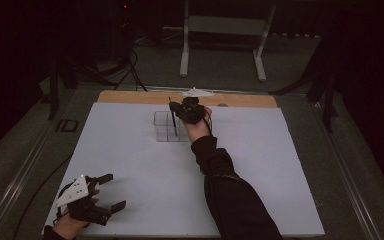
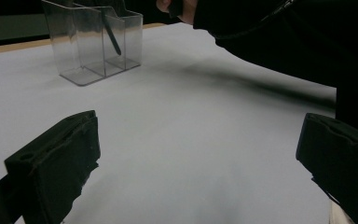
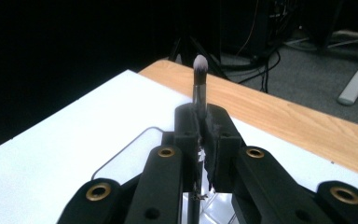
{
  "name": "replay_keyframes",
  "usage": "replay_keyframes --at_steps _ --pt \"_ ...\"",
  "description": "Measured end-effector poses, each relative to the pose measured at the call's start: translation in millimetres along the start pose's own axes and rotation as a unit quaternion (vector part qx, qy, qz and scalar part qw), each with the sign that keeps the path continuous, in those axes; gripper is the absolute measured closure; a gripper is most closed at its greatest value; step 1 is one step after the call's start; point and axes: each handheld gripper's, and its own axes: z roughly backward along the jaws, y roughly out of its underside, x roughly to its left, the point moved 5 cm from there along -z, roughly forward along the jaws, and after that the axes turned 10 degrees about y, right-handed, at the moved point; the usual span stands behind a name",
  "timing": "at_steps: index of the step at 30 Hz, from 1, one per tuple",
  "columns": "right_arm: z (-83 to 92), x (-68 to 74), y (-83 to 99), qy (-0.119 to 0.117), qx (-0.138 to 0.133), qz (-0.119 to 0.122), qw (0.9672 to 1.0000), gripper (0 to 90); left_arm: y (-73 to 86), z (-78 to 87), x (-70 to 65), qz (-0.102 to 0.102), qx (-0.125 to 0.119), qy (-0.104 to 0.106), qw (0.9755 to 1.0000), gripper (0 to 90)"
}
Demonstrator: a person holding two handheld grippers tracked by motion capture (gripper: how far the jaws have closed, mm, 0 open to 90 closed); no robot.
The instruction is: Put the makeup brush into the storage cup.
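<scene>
A clear plastic organizer [image 1: 166, 126] with compartments stands on the white mat toward the far middle; it also appears in the left gripper view [image 2: 93, 42]. My right gripper [image 1: 176, 112] hovers over it, shut on a slim dark makeup brush [image 1: 173, 120]. The brush's handle reaches down into the organizer [image 2: 111, 35], and its pale bristle tip [image 3: 200, 63] sticks up past the closed jaws of my right gripper [image 3: 201, 122]. My left gripper [image 1: 109, 191] rests near the mat's front left corner, open, with nothing between its jaws [image 2: 198, 158].
The white mat [image 1: 130, 165] covers a wooden table whose bare edge [image 1: 130, 96] shows at the back. The sleeve of the right arm [image 1: 230, 195] crosses the mat's middle. A white stand's legs [image 1: 220, 50] are on the floor beyond the table.
</scene>
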Motion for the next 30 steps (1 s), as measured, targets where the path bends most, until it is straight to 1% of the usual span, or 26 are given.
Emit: replay_keyframes --at_steps 5,6,7,8,9,10,11,12,13,14,15,17,18,19,21,22,23,24,25,26,27,29,30 --pt "-3.3 -0.3 5.7 0.003 0.016 0.007 0.9998 84.0 0.1 -0.2 0.1 0.001 0.001 0.001 1.0 1.0" --pt "-4.1 -0.1 6.6 0.004 0.021 0.01 0.9997 83.4 0.1 -0.2 0.1 0.001 0.001 0.001 1.0 1.0" --pt "-4.4 -0.3 6.9 0.008 0.023 0.011 0.9996 80.6 0.2 0.0 0.3 0.001 0.001 0.0 1.0 1.0" --pt "-4.4 -0.3 6.9 0.008 0.023 0.011 0.9996 80.6 0.2 0.0 0.3 0.001 0.001 0.0 1.0 1.0" --pt "-4.2 0.0 6.5 0.001 0.024 0.006 0.9997 68.4 0.2 0.0 0.3 0.001 0.001 0.0 1.0 1.0" --pt "-4.8 0.0 5.5 0.001 0.038 0.001 0.9993 59.9 0.2 -0.2 0.3 0.002 0.001 0.0 1.0 1.0" --pt "-3.5 0.4 4.6 0.0 0.036 0.004 0.9993 58.1 0.2 -0.2 0.2 0.001 0.002 0.0 1.0 1.0" --pt "-3.5 0.4 4.6 0.0 0.036 0.004 0.9993 58.1 0.2 -0.2 0.2 0.001 0.002 0.0 1.0 1.0" --pt "-0.4 0.2 2.0 0.006 0.035 0.011 0.9993 50.2 0.2 -0.3 0.1 0.001 0.002 0.0 1.0 1.0" --pt "0.2 0.5 1.3 0.002 0.038 0.012 0.9992 46.4 0.3 -0.3 0.1 0.002 0.002 0.0 1.0 0.9" --pt "1.2 0.7 0.4 0.006 0.042 0.017 0.999 39.6 0.3 -0.4 0.3 0.003 0.002 0.0 1.0 1.0" --pt "1.6 1.4 0.1 0.007 0.054 0.021 0.9983 31.6 0.2 -0.6 0.2 0.003 0.002 0.0 1.0 1.0" --pt "1.6 1.4 0.1 0.007 0.054 0.021 0.9983 31.6 0.2 -0.6 0.2 0.003 0.002 0.0 1.0 1.0" --pt "3.3 1.4 -0.3 0.012 0.059 0.029 0.9978 26.5 0.2 -0.8 -0.1 0.003 0.003 0.0 1.0 1.0" --pt "3.6 1.2 -0.4 0.016 0.061 0.03 0.9976 24.7 0.2 -0.9 -0.2 0.003 0.004 0.0 1.0 1.0" --pt "4.3 0.5 -0.5 0.016 0.064 0.031 0.9973 21.6 0.1 -0.8 -0.2 0.003 0.004 0.0 1.0 1.0" --pt "5.2 -0.7 -0.4 0.025 0.069 0.034 0.9967 17.4 0.1 -0.8 0.0 0.003 0.003 -0.001 1.0 1.0" --pt "5.2 -0.7 -0.4 0.025 0.069 0.034 0.9967 17.4 0.1 -0.8 0.0 0.003 0.003 -0.001 1.0 1.0" --pt "5.8 -1.2 -0.3 0.028 0.072 0.036 0.9964 13.6 0.1 -0.8 0.1 0.003 0.004 -0.001 1.0 1.0" --pt "7.2 -1.9 0.7 0.02 0.081 0.042 0.9956 9.7 0.2 -0.8 0.2 0.003 0.004 -0.001 1.0 1.0" --pt "8.7 -1.8 1.4 0.014 0.085 0.046 0.9952 9.5 0.2 -0.8 0.2 0.004 0.004 -0.001 1.0 1.0" --pt "10.8 -2.3 1.9 0.014 0.09 0.052 0.9945 9.3 0.1 -0.9 0.2 0.003 0.004 -0.001 1.0 1.0" --pt "12.5 -2.6 1.9 0.015 0.087 0.056 0.9945 9.3 0.1 -1.1 0.0 0.002 0.004 -0.001 1.0 0.9"
